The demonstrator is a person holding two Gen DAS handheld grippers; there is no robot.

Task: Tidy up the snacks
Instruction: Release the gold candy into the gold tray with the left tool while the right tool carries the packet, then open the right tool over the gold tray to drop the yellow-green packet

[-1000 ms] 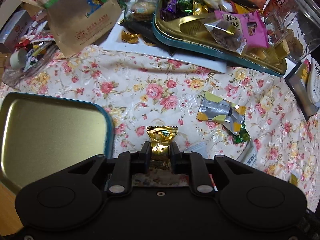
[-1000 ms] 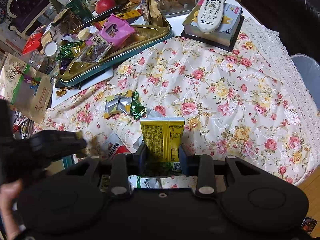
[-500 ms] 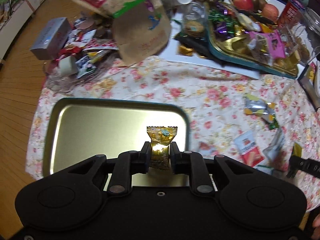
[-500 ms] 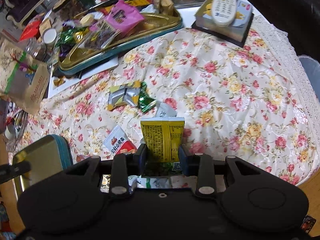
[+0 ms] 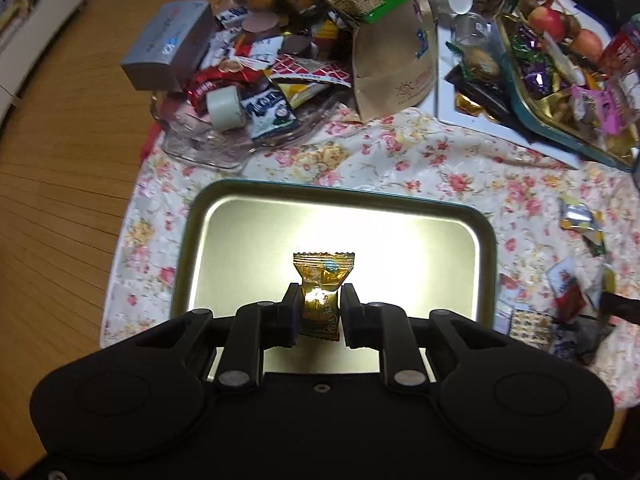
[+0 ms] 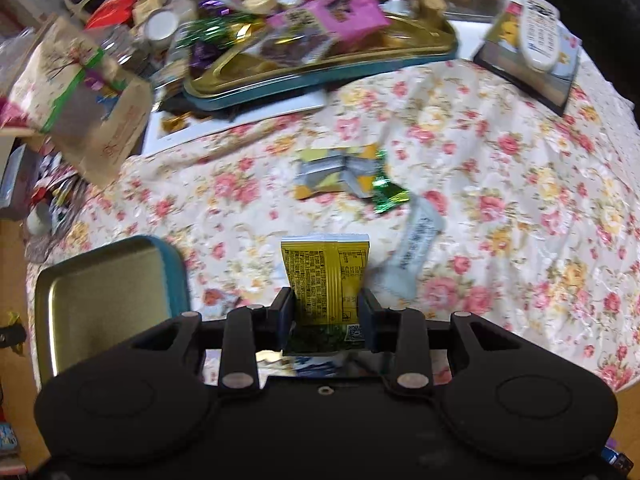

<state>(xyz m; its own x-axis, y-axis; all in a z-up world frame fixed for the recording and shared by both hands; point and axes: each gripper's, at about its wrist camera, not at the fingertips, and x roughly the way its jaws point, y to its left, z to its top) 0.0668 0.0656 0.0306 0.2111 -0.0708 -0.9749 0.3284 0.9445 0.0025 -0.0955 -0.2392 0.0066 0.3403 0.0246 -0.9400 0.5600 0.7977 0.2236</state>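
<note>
My left gripper is shut on a gold-wrapped candy and holds it above the middle of an empty metal tin tray with a teal rim. My right gripper is shut on a yellow snack packet above the floral tablecloth, to the right of the same tin tray. Loose snacks lie on the cloth: a silver-and-yellow packet, a green wrapper and a white sachet.
A gold tray heaped with snacks sits at the back, also in the left wrist view. A brown paper bag, a grey box and a wrapper pile stand far left. A remote lies far right.
My left gripper has swung left with the candy, from over the cloth to over the tin tray's middle. My right gripper has shifted left toward the tin with the yellow packet.
</note>
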